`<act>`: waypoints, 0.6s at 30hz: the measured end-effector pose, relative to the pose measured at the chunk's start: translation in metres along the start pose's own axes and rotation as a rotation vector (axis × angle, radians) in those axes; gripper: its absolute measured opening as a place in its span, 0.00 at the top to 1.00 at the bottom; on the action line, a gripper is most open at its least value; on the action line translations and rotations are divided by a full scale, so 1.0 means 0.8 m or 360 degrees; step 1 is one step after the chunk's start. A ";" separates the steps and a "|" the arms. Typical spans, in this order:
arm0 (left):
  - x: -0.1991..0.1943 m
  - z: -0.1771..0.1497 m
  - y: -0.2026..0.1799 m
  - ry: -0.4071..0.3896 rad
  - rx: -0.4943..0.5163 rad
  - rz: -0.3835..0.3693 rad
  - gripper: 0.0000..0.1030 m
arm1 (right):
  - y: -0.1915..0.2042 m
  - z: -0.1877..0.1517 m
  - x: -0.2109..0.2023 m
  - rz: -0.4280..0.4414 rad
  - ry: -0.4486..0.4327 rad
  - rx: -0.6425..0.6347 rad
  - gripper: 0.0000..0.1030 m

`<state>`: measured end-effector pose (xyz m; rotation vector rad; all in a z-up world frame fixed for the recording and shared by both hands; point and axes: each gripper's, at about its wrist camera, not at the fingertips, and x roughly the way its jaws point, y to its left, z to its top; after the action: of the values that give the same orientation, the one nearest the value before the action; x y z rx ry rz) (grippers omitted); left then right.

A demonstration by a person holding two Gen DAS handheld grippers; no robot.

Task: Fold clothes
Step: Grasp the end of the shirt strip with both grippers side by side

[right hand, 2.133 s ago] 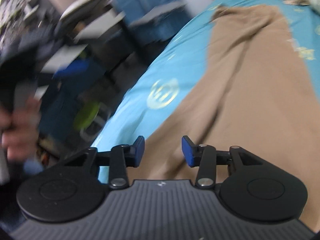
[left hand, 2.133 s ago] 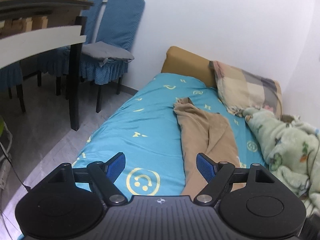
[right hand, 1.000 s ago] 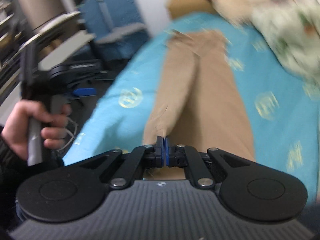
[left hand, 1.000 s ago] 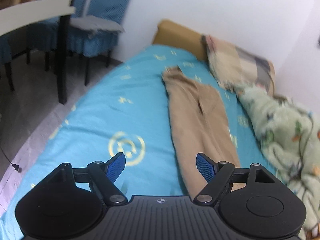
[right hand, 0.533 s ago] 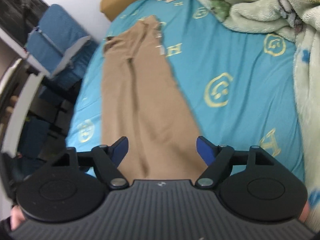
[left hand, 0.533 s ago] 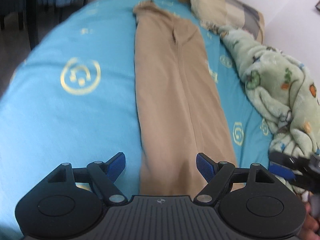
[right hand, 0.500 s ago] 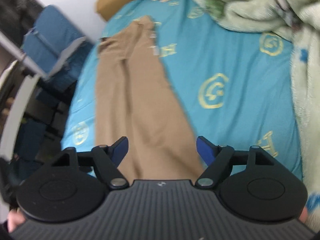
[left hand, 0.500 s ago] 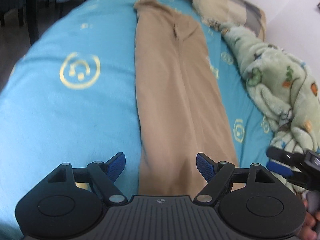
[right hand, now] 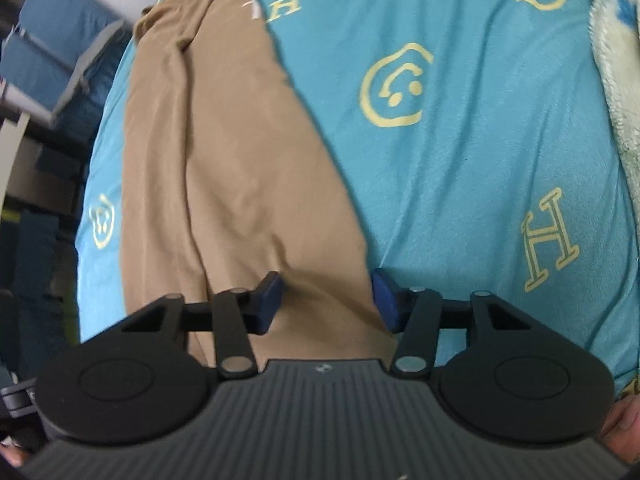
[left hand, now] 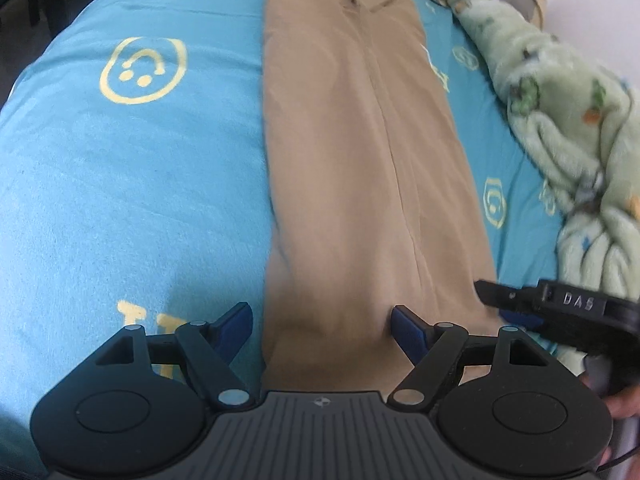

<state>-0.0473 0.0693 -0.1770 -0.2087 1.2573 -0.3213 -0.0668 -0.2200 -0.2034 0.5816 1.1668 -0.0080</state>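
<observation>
Both grippers are now dipping over the near end of the tan trousers (left hand: 360,160), lying lengthwise on the blue bedsheet (left hand: 120,200); a second ago they were higher. The left gripper (left hand: 322,326) is gaping wide and empty; the right gripper (right hand: 328,300), clamped shut a moment back, is closing again around the hem's right edge, pads not yet pressing; a lengthwise fold is likely starting.

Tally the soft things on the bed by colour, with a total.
Tan: 1, the trousers
Turquoise: 1, the bedsheet
Pale green: 1, the fleece blanket
Total: 3
</observation>
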 end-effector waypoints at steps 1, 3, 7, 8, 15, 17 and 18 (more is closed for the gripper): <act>0.001 -0.002 -0.004 0.0004 0.0032 0.0013 0.23 | 0.003 -0.002 0.001 0.0009 0.0018 -0.0023 0.51; 0.003 -0.006 -0.010 0.0007 0.0082 0.0029 0.23 | 0.008 -0.006 0.001 0.0031 0.0057 -0.0054 0.51; 0.003 -0.012 -0.019 -0.0005 0.0195 0.0065 0.37 | 0.022 -0.019 -0.001 0.0027 0.0124 -0.0124 0.51; 0.003 -0.012 -0.019 -0.0012 0.0198 0.0081 0.41 | 0.026 -0.023 -0.002 0.0009 0.0126 -0.0152 0.51; -0.014 -0.010 0.012 -0.0053 0.0022 0.0004 0.90 | 0.047 -0.041 -0.017 -0.0078 0.0108 -0.0319 0.88; -0.024 -0.007 0.024 -0.0084 -0.0059 -0.0049 0.93 | 0.049 -0.041 -0.027 -0.0052 0.0070 -0.0331 0.90; -0.034 -0.003 0.033 -0.0115 -0.0121 -0.0105 0.94 | 0.046 -0.039 -0.035 -0.0015 0.0032 -0.0294 0.90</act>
<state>-0.0539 0.1038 -0.1624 -0.3248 1.1938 -0.3203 -0.0944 -0.1831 -0.1719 0.4134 1.1752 0.0969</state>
